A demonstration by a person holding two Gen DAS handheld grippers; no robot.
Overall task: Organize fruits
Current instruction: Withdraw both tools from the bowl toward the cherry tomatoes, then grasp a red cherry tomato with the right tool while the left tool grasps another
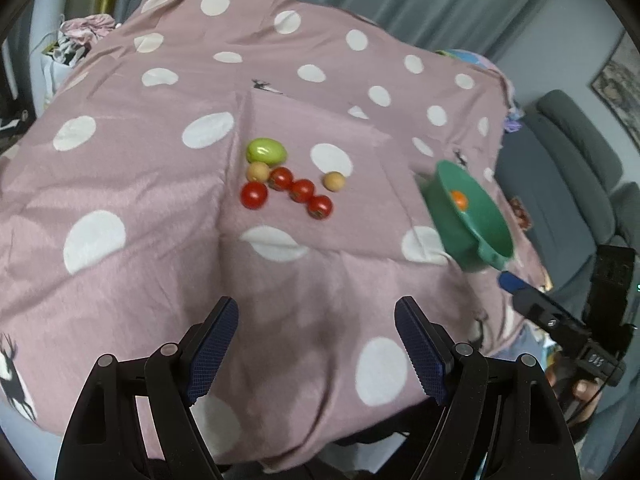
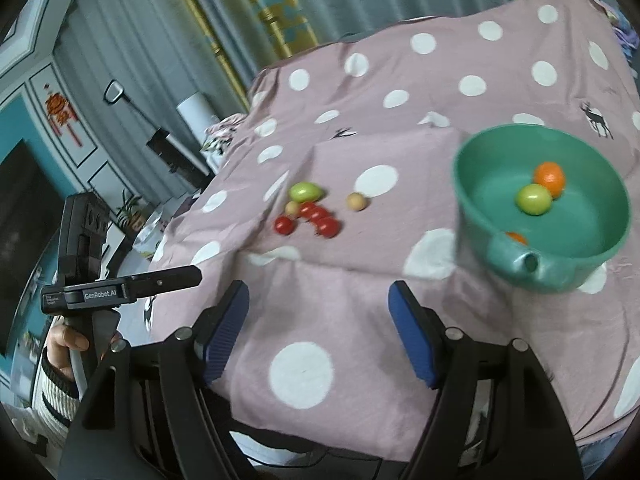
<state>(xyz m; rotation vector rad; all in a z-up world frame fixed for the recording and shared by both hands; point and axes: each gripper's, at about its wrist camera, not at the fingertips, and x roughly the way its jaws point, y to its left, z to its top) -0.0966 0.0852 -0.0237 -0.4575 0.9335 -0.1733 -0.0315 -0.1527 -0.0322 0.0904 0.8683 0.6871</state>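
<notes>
Two grippers, left gripper (image 1: 316,344) and right gripper (image 2: 318,332), spread (empty), bare cloth (image 1: 140,184) below, bowl (image 2: 472,184) near edge.

"GenRobot.AI" printed in white on the side of the left gripper (image 2: 120,292), seen from the right wrist view; smaller lines of print beside it too tiny to read. White characters on the side of the right gripper (image 1: 592,358) in the left wrist view, upside down and blurred, not legible.

Before you: table under mauve polka-dot cloth (image 1: 160,184), bearing a green fruit (image 1: 266,151), four red tomatoes (image 1: 303,190), two tan fruits (image 1: 333,181), green bowl (image 2: 592,256).
</notes>
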